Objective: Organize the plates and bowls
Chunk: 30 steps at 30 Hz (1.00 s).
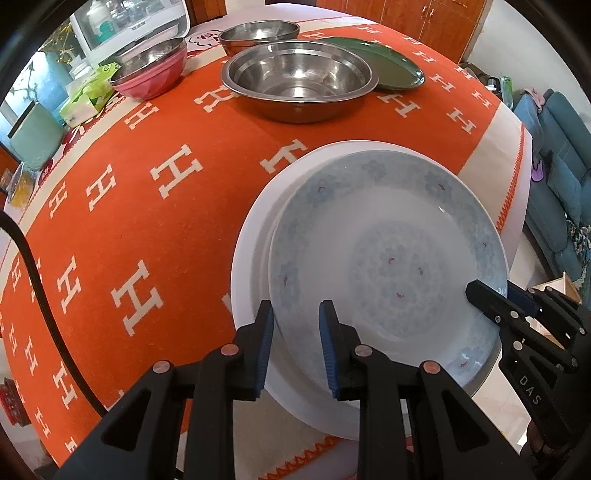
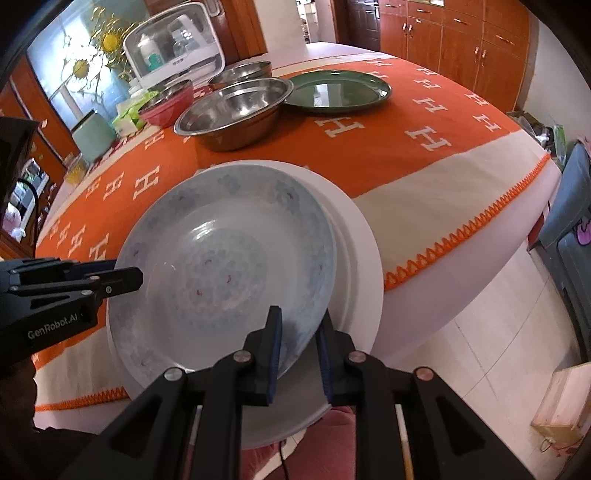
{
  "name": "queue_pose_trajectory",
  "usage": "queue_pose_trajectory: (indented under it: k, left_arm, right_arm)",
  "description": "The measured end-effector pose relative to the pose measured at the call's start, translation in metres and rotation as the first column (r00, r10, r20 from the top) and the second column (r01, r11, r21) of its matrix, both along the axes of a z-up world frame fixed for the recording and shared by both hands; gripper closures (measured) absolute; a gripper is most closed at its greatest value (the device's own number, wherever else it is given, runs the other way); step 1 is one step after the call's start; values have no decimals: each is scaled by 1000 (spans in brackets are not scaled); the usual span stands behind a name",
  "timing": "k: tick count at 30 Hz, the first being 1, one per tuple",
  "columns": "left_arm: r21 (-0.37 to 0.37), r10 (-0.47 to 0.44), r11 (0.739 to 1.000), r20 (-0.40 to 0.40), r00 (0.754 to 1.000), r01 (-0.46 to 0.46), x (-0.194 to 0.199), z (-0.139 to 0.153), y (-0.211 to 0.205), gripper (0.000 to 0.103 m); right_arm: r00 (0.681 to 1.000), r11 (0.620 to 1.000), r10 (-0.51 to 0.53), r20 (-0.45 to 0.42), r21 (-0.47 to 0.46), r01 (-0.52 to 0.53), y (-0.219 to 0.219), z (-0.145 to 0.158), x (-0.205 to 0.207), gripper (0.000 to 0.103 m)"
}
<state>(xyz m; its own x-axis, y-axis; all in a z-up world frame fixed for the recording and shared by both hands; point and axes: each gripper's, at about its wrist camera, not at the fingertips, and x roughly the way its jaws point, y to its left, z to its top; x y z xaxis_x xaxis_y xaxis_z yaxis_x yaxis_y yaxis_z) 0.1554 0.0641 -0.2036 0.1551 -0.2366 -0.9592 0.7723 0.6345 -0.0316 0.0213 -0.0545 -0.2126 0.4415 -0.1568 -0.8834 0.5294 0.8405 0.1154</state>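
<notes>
A pale blue flower-patterned plate point(image 1: 388, 258) point(image 2: 221, 266) lies off-centre on a larger white plate point(image 1: 251, 266) point(image 2: 362, 251) at the near edge of the orange table. The white plate juts out past that edge. My left gripper point(image 1: 295, 343) is shut on the patterned plate's rim, which runs between its blue pads; in the right wrist view the left gripper point(image 2: 125, 277) reaches in from the left. My right gripper point(image 2: 300, 350) holds the opposite rim, jaws narrow, the rim between its pads. It shows as the right gripper point(image 1: 491, 299) at the plate's right side.
Further back stand a large steel bowl point(image 1: 299, 77), a green plate point(image 1: 395, 70), a pink bowl point(image 1: 151, 70) and a second steel bowl point(image 1: 258, 33). A green tissue box point(image 1: 88, 96) sits at the left. A black cable point(image 1: 40, 295) crosses the cloth.
</notes>
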Motion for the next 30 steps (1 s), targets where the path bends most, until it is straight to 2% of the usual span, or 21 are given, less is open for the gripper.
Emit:
queue_pose_trajectory:
  k: [8, 11, 13, 15, 24, 26, 28, 30]
  left_arm:
    - [-16, -39, 999, -10, 999, 39, -3, 5, 4, 74]
    - [-35, -78, 996, -8, 997, 78, -6, 9, 8, 70]
    - [-34, -112, 993, 2, 994, 112, -9, 12, 9, 70]
    - [-34, -139, 990, 21, 990, 139, -12, 17, 11, 70]
    - [-81, -191, 977, 52, 980, 195, -16, 46, 23, 55]
    - [-96, -189, 976, 54, 980, 194, -15, 54, 26, 54]
    - [-108, -186, 975, 60, 981, 192, -15, 60, 28, 50]
    - [-123, -176, 975, 74, 982, 184, -15, 67, 29, 46]
  right_arm:
    - [999, 999, -2, -34, -38, 1, 8, 4, 1, 79]
    - [1000, 998, -12, -27, -64, 10, 14, 9, 0, 70]
    - [1000, 996, -16, -6, -91, 15, 20, 14, -2, 58]
    - [1000, 992, -20, 8, -125, 21, 27, 20, -3, 53]
    - [999, 985, -38, 23, -167, 42, 43, 36, -6, 47]
    - [998, 982, -42, 38, -183, 48, 45, 43, -8, 46]
    - [997, 979, -45, 60, -197, 56, 46, 50, -10, 39]
    - [996, 977, -41, 78, -207, 56, 43, 57, -12, 36]
